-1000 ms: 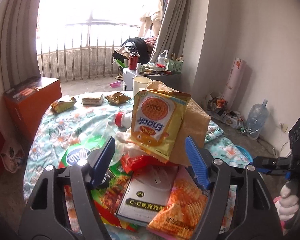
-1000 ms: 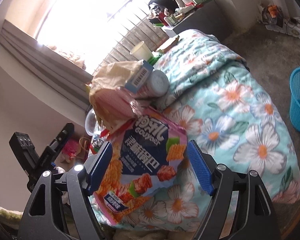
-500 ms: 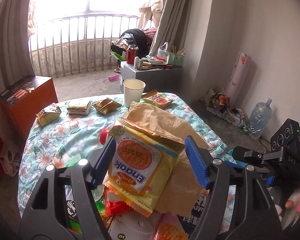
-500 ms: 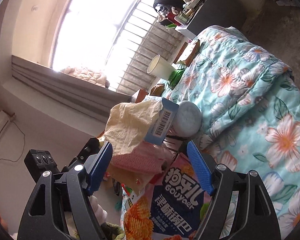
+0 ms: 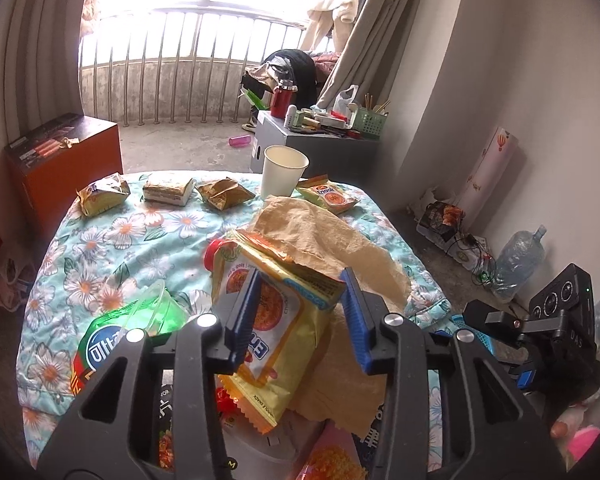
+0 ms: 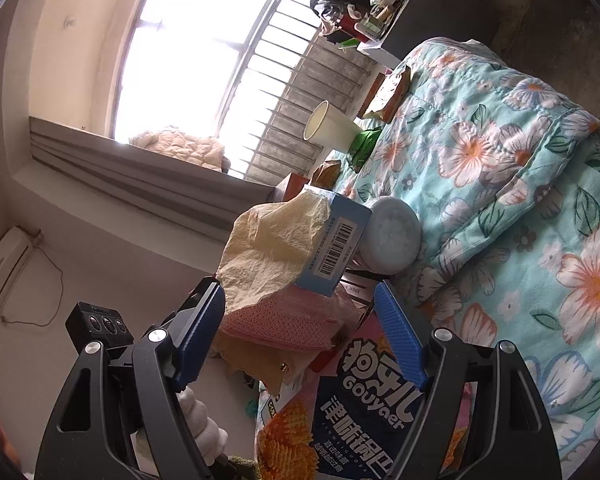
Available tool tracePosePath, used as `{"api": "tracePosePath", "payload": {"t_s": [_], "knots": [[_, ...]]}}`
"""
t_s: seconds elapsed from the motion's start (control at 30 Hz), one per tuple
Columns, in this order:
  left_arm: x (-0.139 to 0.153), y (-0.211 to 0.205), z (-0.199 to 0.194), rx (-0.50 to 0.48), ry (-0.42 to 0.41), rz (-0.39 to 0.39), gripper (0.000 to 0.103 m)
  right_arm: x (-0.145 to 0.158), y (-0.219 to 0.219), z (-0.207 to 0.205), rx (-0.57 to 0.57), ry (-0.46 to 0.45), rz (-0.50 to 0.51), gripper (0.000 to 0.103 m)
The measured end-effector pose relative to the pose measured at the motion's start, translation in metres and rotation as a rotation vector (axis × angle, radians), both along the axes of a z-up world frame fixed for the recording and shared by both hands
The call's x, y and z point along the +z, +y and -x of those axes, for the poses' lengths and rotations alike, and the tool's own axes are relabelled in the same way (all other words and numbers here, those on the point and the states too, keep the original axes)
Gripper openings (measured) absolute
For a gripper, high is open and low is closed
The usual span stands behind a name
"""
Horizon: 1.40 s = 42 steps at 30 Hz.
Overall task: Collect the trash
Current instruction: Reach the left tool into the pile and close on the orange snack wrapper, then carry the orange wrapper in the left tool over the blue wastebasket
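Yellow foil fills the centre of the left wrist view: the Enaak snack packet point(image 5: 278, 332) sits between the blue pads of the left hand-held gripper point(image 5: 300, 320), whose jaws are closing in on it. The left pad already lies against the packet's face, while the right pad shows a gap beside it. The packet's long axis runs from upper left to lower right of the frame, its print upside down and its crimped end toward the bottom. A crumpled brown paper point(image 5: 328, 240) lies behind it on the floral bench cloth point(image 5: 112, 240), and a white paper cup point(image 5: 282, 170) stands upright near the upper centre.

Over to the right wrist view, tilted hard: the right hand-held gripper point(image 6: 300, 336) stands wide, gripping nothing. Between its pads lie a pink wrapper point(image 6: 284, 320) and the brown paper, with a blue barcoded box point(image 6: 336, 244) above them. A navy snack bag point(image 6: 360, 412) sits at the bottom centre.
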<state>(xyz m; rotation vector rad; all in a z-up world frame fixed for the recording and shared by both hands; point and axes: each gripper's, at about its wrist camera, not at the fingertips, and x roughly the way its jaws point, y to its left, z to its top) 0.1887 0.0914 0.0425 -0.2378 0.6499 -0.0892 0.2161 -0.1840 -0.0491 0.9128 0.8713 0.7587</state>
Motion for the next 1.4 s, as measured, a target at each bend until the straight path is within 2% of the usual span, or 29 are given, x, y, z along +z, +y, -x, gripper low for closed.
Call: {"api": "tracePosePath", "payload": {"t_s": [0.23,0.33,0.43,0.67,0.8,0.97,1.07,1.17,1.4], "knots": [[0.002,0.029,0.021,0.035,-0.01,0.066,0.037,0.008,0.006,0.0,0.01,-0.017,0.018,0.076],[-0.004,0.045,0.029,0.051,0.009,0.127,0.037,0.008,0.008,0.0,0.015,-0.015,0.021,0.076],[-0.013,0.054,0.032,0.072,0.034,0.136,0.037,0.008,0.011,-0.002,0.019,-0.012,0.018,0.076],[-0.03,0.069,0.034,0.107,0.072,0.169,0.036,0.002,0.022,-0.017,0.031,0.063,-0.039,0.075],[-0.031,0.075,0.037,0.12,0.06,0.172,0.025,-0.004,0.031,-0.025,0.043,0.114,-0.071,0.07],[-0.031,0.077,0.041,0.114,0.047,0.169,0.013,0.0,0.045,-0.023,0.074,0.116,-0.077,0.064],[-0.032,0.078,0.043,0.106,0.04,0.164,0.009,0.0,0.052,-0.022,0.086,0.121,-0.079,0.059],[-0.031,0.078,0.045,0.098,0.035,0.172,0.008,0.003,0.057,-0.023,0.09,0.122,-0.077,0.049],[-0.024,0.076,0.052,0.077,0.003,0.179,0.008,0.014,0.064,-0.021,0.095,0.094,-0.089,0.019]]}}
